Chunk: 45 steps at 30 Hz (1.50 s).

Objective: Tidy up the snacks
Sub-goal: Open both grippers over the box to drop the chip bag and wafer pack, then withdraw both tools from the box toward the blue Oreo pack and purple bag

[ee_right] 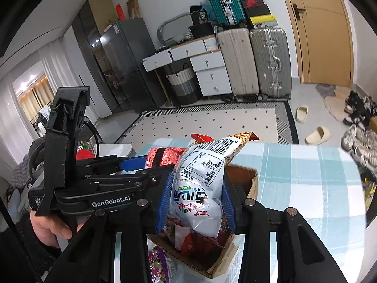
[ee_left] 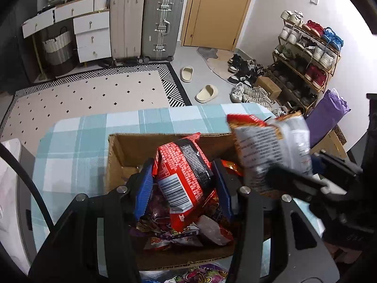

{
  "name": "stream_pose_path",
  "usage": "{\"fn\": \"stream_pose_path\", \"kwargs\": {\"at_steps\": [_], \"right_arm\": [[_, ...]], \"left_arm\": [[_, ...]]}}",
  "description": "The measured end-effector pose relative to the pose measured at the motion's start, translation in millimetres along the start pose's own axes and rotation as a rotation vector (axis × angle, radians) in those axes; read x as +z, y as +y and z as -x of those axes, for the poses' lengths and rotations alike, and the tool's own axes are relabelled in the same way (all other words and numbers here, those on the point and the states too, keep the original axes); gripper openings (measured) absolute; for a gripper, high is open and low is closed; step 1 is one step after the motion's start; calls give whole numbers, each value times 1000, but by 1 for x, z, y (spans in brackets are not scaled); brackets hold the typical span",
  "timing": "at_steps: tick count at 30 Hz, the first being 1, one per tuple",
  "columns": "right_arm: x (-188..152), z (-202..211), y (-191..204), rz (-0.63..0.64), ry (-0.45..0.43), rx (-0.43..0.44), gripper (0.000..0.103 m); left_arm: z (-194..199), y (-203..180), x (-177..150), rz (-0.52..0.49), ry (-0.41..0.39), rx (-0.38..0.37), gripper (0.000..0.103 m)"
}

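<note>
Over cardboard box (ee_left: 113,162) | red packet (ee_left: 186,176); barcode | silver bag (ee_right: 200,188); barcode

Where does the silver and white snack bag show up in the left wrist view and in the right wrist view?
Left wrist view: silver and white snack bag at right of centre, above the cardboard box, held by the right gripper.
Right wrist view: lower centre, clamped between that gripper's blue pads.
Shared landmark: the grey suitcase by the door.

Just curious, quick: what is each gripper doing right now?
Left gripper: closed on the red snack packet.
Right gripper: closed on the silver snack bag.
</note>
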State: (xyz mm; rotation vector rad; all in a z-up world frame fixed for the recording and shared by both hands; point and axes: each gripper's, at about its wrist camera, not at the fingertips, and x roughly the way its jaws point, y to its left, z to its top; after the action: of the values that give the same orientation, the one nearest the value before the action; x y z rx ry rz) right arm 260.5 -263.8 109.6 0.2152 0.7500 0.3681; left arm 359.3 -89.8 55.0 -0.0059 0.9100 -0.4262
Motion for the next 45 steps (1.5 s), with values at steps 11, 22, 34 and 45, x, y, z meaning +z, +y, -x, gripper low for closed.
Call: {"fn": "stream_pose_path", "kwargs": {"at_steps": [11,22,34,45], "right_arm": [[-9,-31,-9,-13,43,-37,40],[-13,-10,-6,-29,14,-31,43],[-25,46,14,-26,-47,-12,51],[-58,98,52,12,-107,39,67]], "left_arm": [[-9,-3,-4,-43,11,-4,53],[28,-1,-13,-24,-28,31,79],[104,-12,-46,-57,-122,25,79],[205,-10,-114,-32,-314,128,85]]}}
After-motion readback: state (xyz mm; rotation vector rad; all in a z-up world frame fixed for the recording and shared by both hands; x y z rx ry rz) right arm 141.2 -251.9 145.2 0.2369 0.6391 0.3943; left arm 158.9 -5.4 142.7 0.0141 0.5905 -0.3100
